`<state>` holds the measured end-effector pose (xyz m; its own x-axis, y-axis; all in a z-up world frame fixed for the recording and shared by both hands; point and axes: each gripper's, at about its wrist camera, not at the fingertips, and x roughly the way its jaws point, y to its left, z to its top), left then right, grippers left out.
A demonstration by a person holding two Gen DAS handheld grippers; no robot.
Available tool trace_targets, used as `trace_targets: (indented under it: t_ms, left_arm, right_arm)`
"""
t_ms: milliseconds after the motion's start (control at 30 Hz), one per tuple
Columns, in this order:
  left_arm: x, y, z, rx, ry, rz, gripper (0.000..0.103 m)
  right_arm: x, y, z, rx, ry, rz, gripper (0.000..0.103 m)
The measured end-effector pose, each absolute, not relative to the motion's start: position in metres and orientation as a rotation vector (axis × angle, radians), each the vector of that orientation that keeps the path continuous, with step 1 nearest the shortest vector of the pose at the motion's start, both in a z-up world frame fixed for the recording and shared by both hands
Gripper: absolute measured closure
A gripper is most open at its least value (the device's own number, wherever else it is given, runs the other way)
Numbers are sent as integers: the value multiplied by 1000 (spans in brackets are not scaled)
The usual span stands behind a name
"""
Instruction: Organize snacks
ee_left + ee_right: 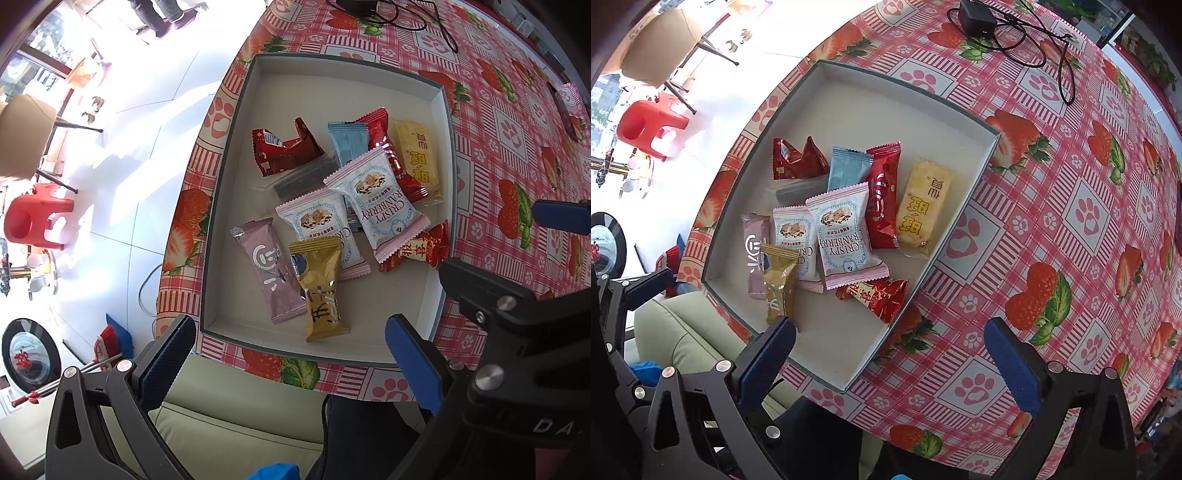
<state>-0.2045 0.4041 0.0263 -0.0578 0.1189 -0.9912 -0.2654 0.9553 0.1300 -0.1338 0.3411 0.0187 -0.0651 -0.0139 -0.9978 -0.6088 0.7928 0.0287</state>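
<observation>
Left wrist view: left gripper [290,363] hung over the near edge of the box [236,122], jaws wide apart, nothing between them.
Box: shallow, grey-rimmed, on the strawberry cloth [517,155] at the table's left edge.
Snacks, left to right: pink bar [271,269], gold pack [323,288], two cranberry packs [376,206] overlapping, red packs [286,149], blue pack [347,142], yellow pack [419,158]; all lay inside the box in a loose heap.
Right wrist view: right gripper [888,363] stood above the box's near right corner, jaws likewise wide apart and empty.
Stray item: a pink-and-red packet [570,110] appeared to lie on the cloth far right; too blurred to identify.
Stage, judged: most snacks were already boxed; no pack was held.
Advice: take any remaining packet by its crimped end, keeping the pads flat.
Risk, judged: foil wrappers are slick and may slip out; a low approach may nudge the light box toward the table's edge.
</observation>
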Motion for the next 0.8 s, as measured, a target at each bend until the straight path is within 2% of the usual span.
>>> trace_targets:
  t_ms: [800]
  left_arm:
    - [-202, 407, 23, -117, 1614, 318, 0]
  right_arm:
    - [-133, 340, 17, -514, 1578, 525, 0]
